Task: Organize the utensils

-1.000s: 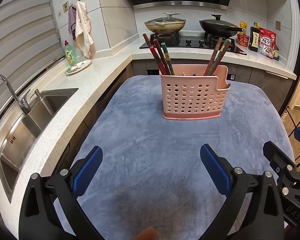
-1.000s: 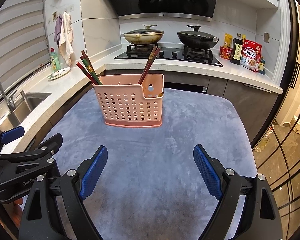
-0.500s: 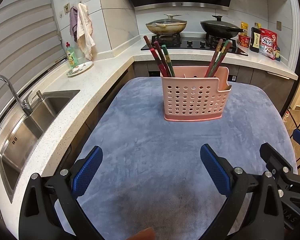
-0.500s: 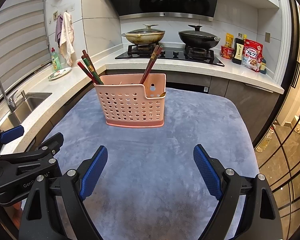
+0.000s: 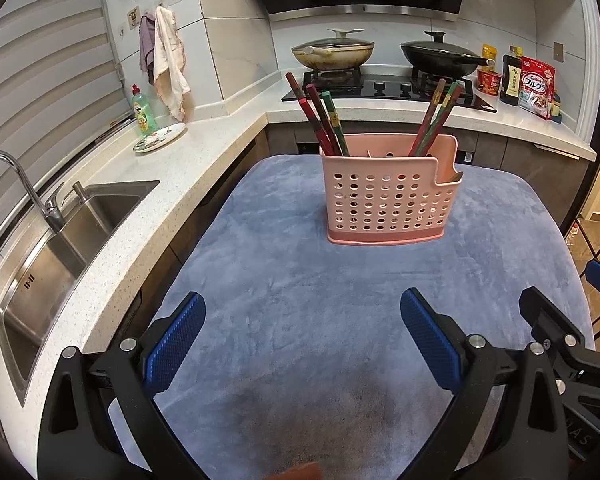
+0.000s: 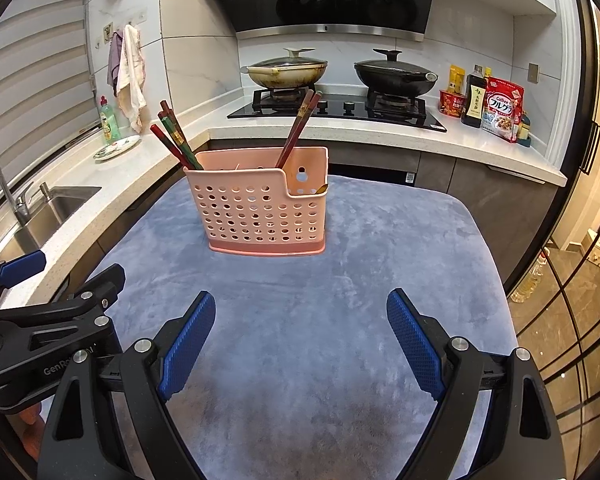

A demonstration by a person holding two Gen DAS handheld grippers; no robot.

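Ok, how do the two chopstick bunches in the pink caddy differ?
The left chopstick bunch leans left at the pink caddy's left end; the right chopstick bunch leans right, beside the notch. In the left wrist view, three tips show on the left and about two on the right. Both are dark red and green, standing handle-up.

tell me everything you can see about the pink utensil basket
The pink utensil basket is a rectangular holder, plastic by the look of it, with round holes across its walls and a solid darker base band. Its front wall steps down to a notch at one end. It stands upright on the blue-grey cloth. Chopsticks lean out of it in two bunches. Neither gripper touches it.
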